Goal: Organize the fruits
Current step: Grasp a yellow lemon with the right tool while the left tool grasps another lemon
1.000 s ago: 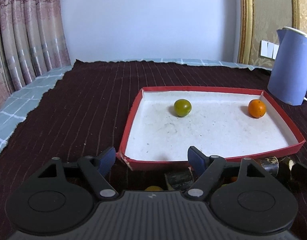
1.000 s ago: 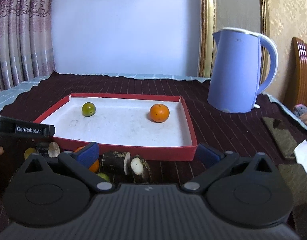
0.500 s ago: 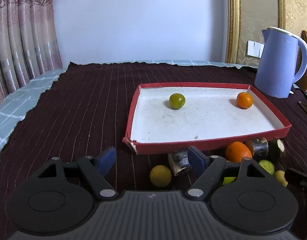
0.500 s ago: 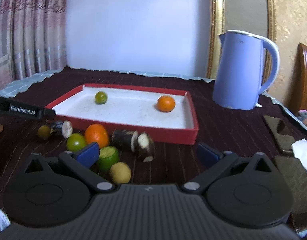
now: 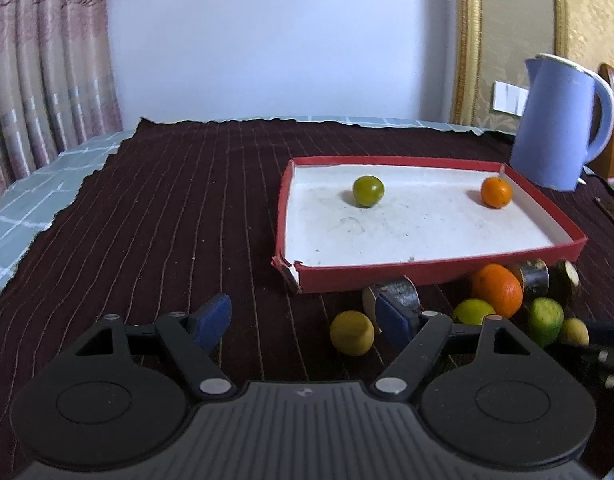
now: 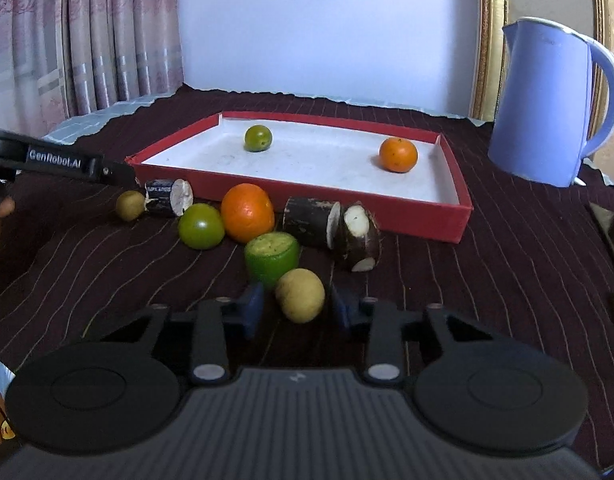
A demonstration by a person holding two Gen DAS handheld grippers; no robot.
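A red tray [image 5: 427, 276] with a white floor holds a green fruit [image 5: 368, 191] and a small orange [image 5: 495, 192]. Loose on the dark cloth before it lie an orange [image 6: 247, 212], a green fruit [image 6: 201, 226], a cut green fruit [image 6: 271, 258], two yellow fruits and dark-skinned cut pieces [image 6: 313, 220]. My right gripper [image 6: 297, 310] is closing around the near yellow fruit [image 6: 300, 295]; narrow gaps still show beside its pads. My left gripper [image 5: 303, 320] is open and holds nothing; the other yellow fruit [image 5: 352, 333] lies on the cloth just inside its right pad.
A blue kettle [image 6: 547, 104] stands right of the tray. The dark striped cloth [image 5: 167, 220] covers the table, with pale checked fabric at its left edge. Curtains hang at the left. The left gripper's finger [image 6: 107, 170] reaches in beside the tray's left corner.
Both grippers have drawn back from the tray, bringing the loose fruit into view. The right gripper has sunk toward the yellow fruit and its jaws have narrowed around it.
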